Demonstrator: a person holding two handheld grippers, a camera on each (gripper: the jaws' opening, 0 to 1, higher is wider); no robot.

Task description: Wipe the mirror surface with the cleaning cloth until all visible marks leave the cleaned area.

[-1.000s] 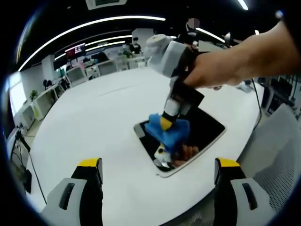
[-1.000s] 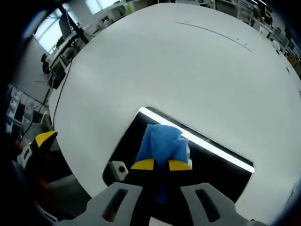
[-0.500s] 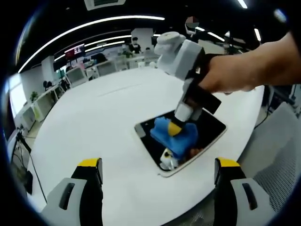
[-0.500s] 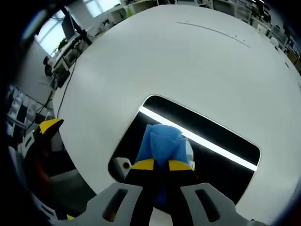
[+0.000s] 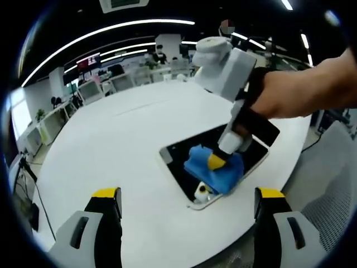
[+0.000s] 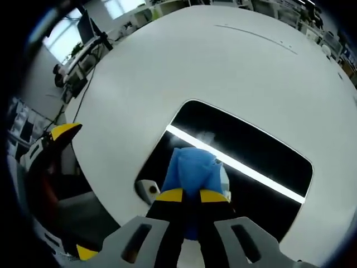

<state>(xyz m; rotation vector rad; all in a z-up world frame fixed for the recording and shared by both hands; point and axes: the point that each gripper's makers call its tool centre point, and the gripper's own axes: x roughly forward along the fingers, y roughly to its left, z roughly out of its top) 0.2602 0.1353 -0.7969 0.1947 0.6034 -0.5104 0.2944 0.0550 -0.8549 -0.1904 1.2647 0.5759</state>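
Right gripper view, right tongs pinching blue cloth, mirror lying flat

We lose part of the mirror beneath the blue cloth, and its near end behind the right claw; faint smears there are too blurred to judge.
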